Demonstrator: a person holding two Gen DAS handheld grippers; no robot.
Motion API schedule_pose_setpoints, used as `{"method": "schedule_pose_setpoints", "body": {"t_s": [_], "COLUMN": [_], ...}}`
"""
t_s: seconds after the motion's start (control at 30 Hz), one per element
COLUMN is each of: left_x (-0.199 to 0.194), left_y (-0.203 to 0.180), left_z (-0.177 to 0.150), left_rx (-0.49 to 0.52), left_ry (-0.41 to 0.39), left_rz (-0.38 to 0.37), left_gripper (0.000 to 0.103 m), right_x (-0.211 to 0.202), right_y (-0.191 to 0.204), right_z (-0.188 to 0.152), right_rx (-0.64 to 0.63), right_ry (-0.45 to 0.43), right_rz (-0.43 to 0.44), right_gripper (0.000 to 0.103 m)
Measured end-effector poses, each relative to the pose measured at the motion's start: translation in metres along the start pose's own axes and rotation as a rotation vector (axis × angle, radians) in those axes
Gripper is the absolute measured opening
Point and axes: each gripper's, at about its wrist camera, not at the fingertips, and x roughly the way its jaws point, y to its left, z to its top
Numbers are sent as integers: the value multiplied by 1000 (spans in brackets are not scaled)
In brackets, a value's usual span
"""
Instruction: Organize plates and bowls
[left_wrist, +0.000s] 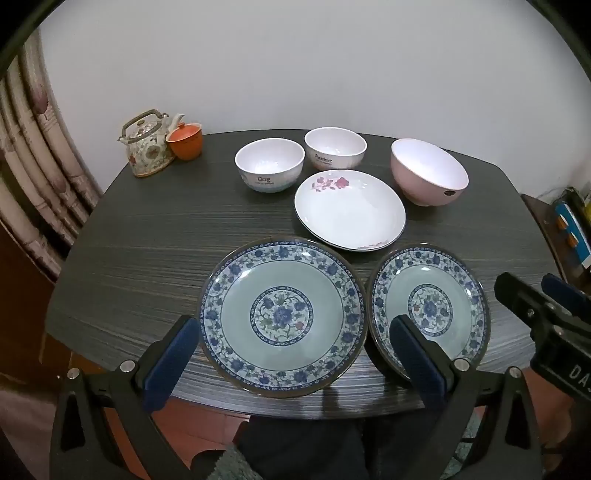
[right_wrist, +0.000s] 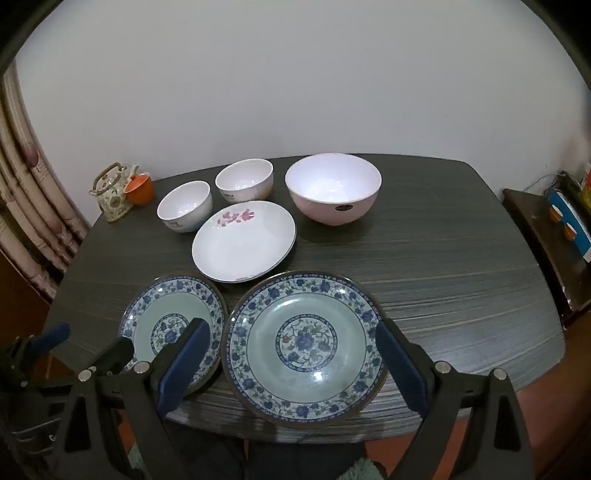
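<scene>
Two blue-patterned plates are seen at the near edge of the worktop (left_wrist: 147, 258) in the left wrist view: the left blue plate (left_wrist: 282, 317) lies framed between the spread fingers (left_wrist: 173, 362) of the left gripper (left_wrist: 291, 365), which are wide apart and grip nothing, while the right blue plate (left_wrist: 430, 308) lies just beside it, partly covered by one finger. Behind them a white flowered plate (left_wrist: 349, 208) is stacked on another, with two small white bowls (left_wrist: 269, 164) and a pink bowl (left_wrist: 428, 171) further back. A teapot (left_wrist: 147, 146) and an orange cup (left_wrist: 184, 140) are kept well apart at the far corner.

From the right wrist view, the right blue plate (right_wrist: 304, 347) is framed by the right gripper (right_wrist: 291, 369), whose fingers (right_wrist: 184, 365) are likewise spread and empty.

All this glazed crockery is judged stiff, slippery and breakable, the plates fairly heavy. Each plate is best taken at its raised near rim, one finger slid beneath, and lowered gently when stacked; the bowls are best pinched across the wall.
</scene>
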Motion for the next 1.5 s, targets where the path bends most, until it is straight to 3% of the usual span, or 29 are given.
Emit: {"method": "schedule_pose_setpoints", "body": {"t_s": [0.1,0.33,1.5], "left_x": [-1,2,2], "left_y": [6,19,20], "left_z": [-1,-7,-20], "left_rx": [-27,-79,-80], "left_ry": [-12,21,41], "left_rz": [-28,-16,1], "left_gripper": [102,102,102], "right_x": [3,-12,-10], "right_y": [2,5,19], "right_z": [-4,-2,-19], "right_rx": [-21,-17,-45], "right_ry": [-12,-16,-4], "right_rz": [-14,0,36], "right_gripper": [93,93,93]}}
